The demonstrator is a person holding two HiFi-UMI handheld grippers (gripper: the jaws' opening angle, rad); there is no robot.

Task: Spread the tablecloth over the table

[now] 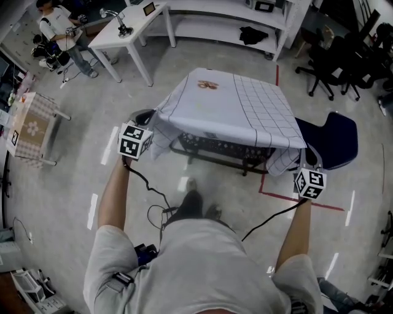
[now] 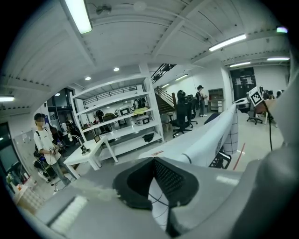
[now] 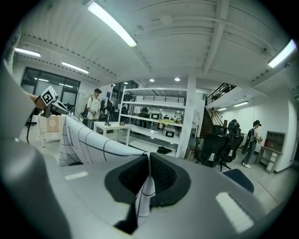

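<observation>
Pinches the tablecloth [image 2: 205,135] in the left gripper [image 2: 154,175], jaws pressed together on a strip of white, dark-lined fabric that runs down between the pads. Does the same in the right gripper [image 3: 148,172], jaws closed on a narrow fold of the same cloth. Holds both out at arm's length, one at the near left corner of the cloth, the other at the near right corner, well apart, with the near edge stretched between them and a small flap hanging below each pinched corner.

Covers the top of the table [image 1: 212,149] with the rest of the cloth: white, gridded with thin dark lines on the right part, plain on the left, with an orange-brown mark [image 1: 207,84] near the far edge. Leaves the table's dark frame showing under the near hem. Trails a cable [image 1: 150,187] back from each gripper over the pale floor.

Further out: a blue chair [image 1: 334,138] just right of the table, red tape lines [image 1: 295,197] on the floor beside it, a white desk [image 1: 126,30] and white shelving [image 1: 227,18] beyond, black office chairs [image 1: 344,61] at far right, and a person [image 1: 58,24] by the desk at far left.
</observation>
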